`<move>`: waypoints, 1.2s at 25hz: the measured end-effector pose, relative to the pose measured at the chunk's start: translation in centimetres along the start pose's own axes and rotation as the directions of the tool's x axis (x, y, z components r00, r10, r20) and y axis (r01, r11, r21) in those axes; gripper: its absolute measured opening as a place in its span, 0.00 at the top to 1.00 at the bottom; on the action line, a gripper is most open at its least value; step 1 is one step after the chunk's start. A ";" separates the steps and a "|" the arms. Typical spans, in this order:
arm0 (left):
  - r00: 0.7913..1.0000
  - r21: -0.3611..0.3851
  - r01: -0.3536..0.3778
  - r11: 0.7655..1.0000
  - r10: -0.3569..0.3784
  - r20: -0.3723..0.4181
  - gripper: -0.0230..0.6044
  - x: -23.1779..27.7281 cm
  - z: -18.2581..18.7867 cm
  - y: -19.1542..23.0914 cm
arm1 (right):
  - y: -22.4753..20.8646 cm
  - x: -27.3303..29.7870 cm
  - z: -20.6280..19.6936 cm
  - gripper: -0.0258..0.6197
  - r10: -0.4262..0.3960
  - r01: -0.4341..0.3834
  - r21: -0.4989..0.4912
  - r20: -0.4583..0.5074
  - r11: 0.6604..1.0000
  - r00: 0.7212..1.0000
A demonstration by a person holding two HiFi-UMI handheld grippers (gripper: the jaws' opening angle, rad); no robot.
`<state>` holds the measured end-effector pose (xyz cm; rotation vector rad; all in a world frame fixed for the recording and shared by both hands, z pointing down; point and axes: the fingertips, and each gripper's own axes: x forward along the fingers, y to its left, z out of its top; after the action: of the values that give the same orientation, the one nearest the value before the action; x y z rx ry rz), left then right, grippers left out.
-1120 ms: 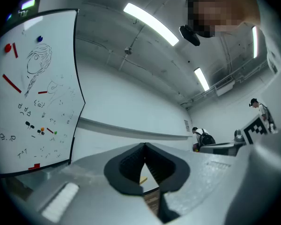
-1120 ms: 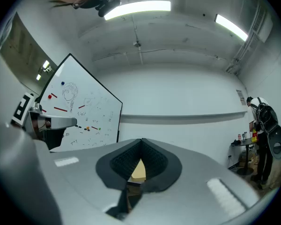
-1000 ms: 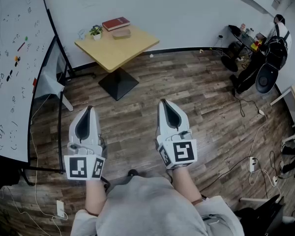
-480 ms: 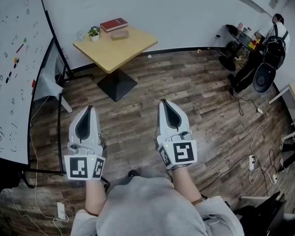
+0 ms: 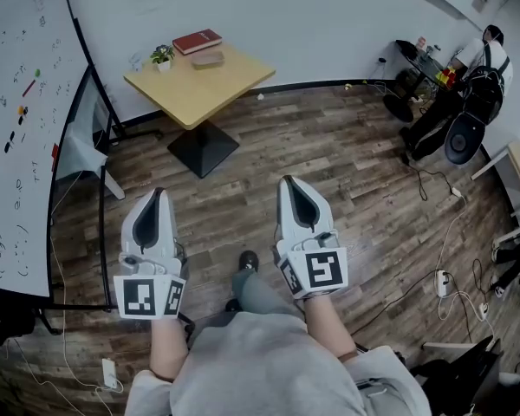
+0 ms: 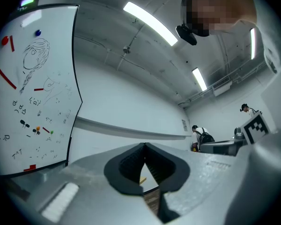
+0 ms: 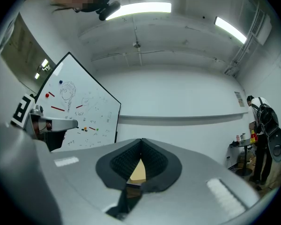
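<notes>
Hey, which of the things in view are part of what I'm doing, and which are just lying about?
In hand: left gripper and right gripper, both shut and empty, pointing toward the table with its book and plant.

Lying about: whiteboard, cables on the floor, person far right.

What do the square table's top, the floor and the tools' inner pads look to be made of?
Table top: pale wood or laminate, smooth, matte, even tan.
Floor: wood-look planks, mixed browns, visible seams; real wood or vinyl unclear.
Left tool pads: black, ribbed, probably rubber.
</notes>
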<state>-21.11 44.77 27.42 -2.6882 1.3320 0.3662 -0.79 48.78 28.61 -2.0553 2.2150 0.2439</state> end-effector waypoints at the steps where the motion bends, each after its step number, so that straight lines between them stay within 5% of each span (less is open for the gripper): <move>1: 1.000 0.002 -0.001 1.000 0.001 -0.001 0.96 0.3 -0.1 0.2 | -0.1 0.4 -0.1 0.96 0.000 0.000 0.000 -0.002 1.000 1.000; 30: 1.000 0.009 -0.018 1.000 0.018 -0.013 0.96 19.1 -4.3 6.4 | -7.7 19.6 -2.7 0.96 0.020 -0.020 0.012 0.007 1.000 1.000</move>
<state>-14.35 25.31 26.48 -2.6775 1.3586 0.3445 5.46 28.51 27.22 -2.0246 2.2280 0.2389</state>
